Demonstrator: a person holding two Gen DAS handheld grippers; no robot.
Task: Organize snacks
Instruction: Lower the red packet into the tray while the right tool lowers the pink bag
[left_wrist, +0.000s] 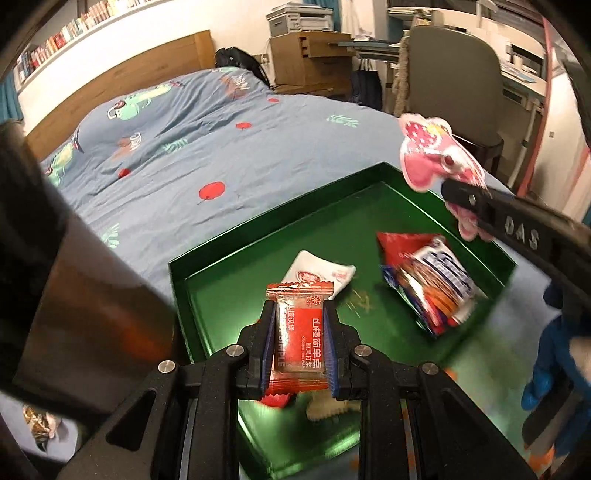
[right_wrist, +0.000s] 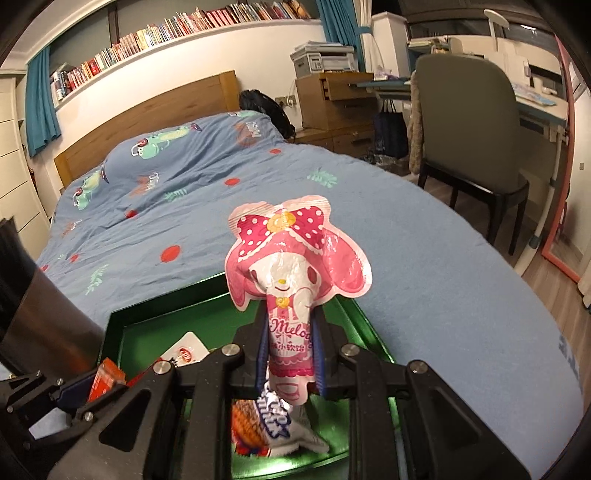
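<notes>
Both claws loaded over the green tray (left_wrist: 236, 254) on the bed (left_wrist: 177, 158).

Left claw (left_wrist: 300, 347) pinches one orange-red sweet packet (left_wrist: 300, 332) between its pads, above the tray's near end; small print reads "ORIGINAL FRUIT PULP", plus Chinese characters. Right claw (right_wrist: 290, 354) is clamped on one pink bunny-shaped candy pouch (right_wrist: 295, 254), standing upright above the tray; script reads "Melod…". Lying in the tray: one white sachet (left_wrist: 325, 271) and one red-and-blue biscuit pack (left_wrist: 428, 280), its lettering blurred. A silver cylinder (left_wrist: 74, 295) stands beside the tray.
</notes>
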